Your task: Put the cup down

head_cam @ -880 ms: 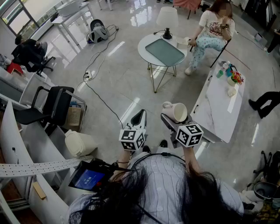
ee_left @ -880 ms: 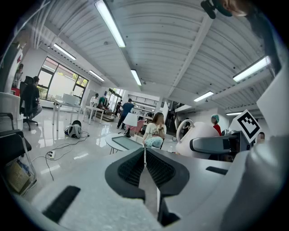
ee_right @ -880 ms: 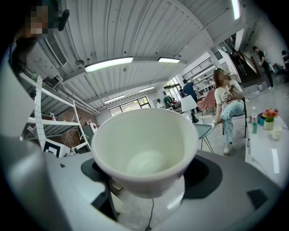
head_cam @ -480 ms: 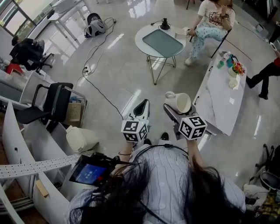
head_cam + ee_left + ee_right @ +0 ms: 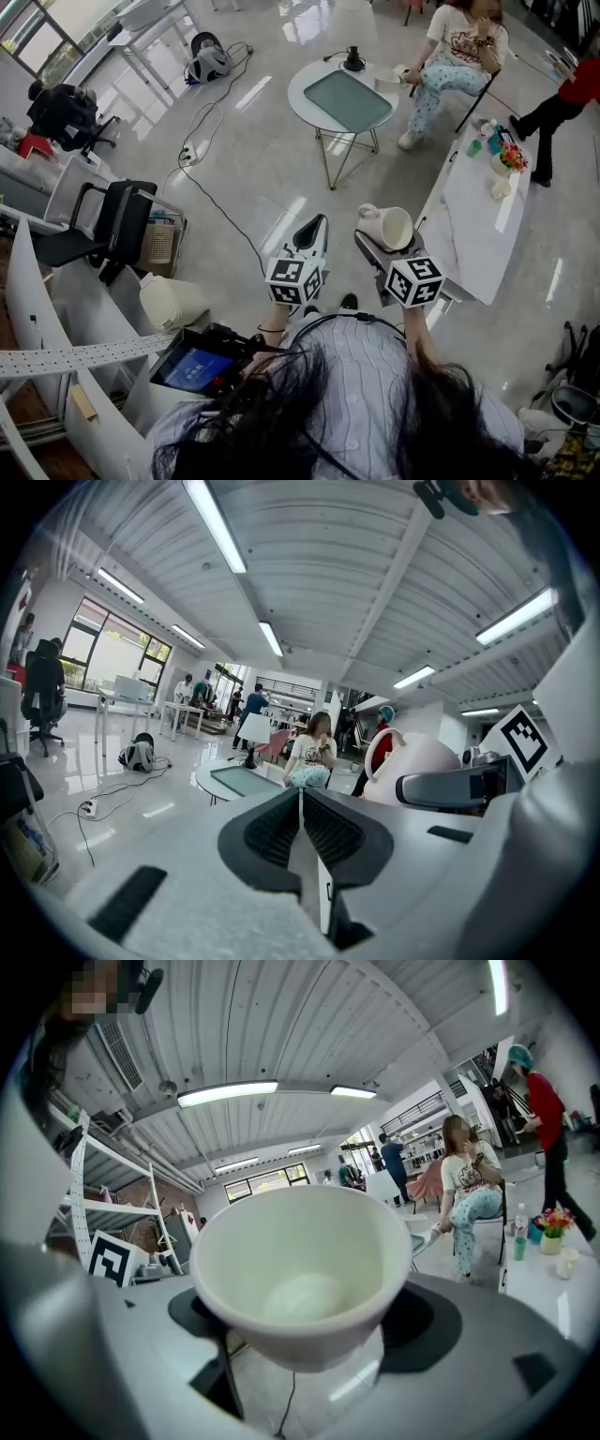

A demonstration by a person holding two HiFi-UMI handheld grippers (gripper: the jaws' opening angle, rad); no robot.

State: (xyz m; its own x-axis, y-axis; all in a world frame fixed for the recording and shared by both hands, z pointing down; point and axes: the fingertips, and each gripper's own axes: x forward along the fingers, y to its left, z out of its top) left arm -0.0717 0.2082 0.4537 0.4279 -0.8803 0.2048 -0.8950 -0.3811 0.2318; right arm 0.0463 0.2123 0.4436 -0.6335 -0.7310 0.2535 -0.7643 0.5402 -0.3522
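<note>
A white cup (image 5: pixel 391 227) with a handle lies tipped on its side in the air, its mouth facing back at me. My right gripper (image 5: pixel 380 240) is shut on it, jaws wide around its body. In the right gripper view the empty cup (image 5: pixel 300 1274) fills the space between the two pads of the right gripper (image 5: pixel 305 1327). My left gripper (image 5: pixel 313 234) hangs level just to the left, shut with nothing in it; its pads meet in the left gripper view (image 5: pixel 301 829). There the cup (image 5: pixel 417 764) shows at the right.
A long white table (image 5: pixel 473 234) with small items at its far end stands right of the cup. A round table (image 5: pixel 343 96) is ahead, with a seated person (image 5: pixel 452 56) beside it. A person in red (image 5: pixel 562 98) walks at the far right. A black chair (image 5: pixel 114 225) and floor cables (image 5: pixel 211 202) lie left.
Both grippers have kept their hold and place, with the cup still in the right one. The person in red has walked into view near the long table's far end.
</note>
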